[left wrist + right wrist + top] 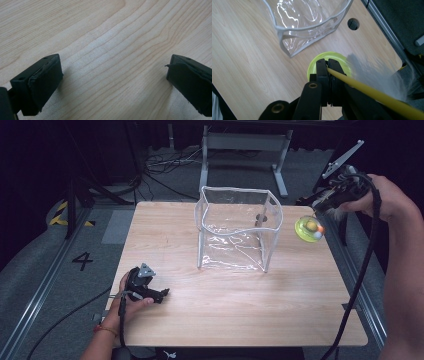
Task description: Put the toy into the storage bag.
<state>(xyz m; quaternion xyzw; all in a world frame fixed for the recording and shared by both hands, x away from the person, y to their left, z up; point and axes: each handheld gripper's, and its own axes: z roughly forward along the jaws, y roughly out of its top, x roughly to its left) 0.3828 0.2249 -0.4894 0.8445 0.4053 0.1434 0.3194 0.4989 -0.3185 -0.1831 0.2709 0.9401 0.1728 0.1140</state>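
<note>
yellow stick [372, 93] cut off at the frame corner, green disc [329, 63] half hidden behind right gripper [328, 66]

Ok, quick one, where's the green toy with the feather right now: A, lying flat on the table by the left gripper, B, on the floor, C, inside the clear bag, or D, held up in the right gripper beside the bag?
D: the right gripper is shut on the toy's yellow stick, and the green toy hangs outside the clear bag, off its right side.
</note>
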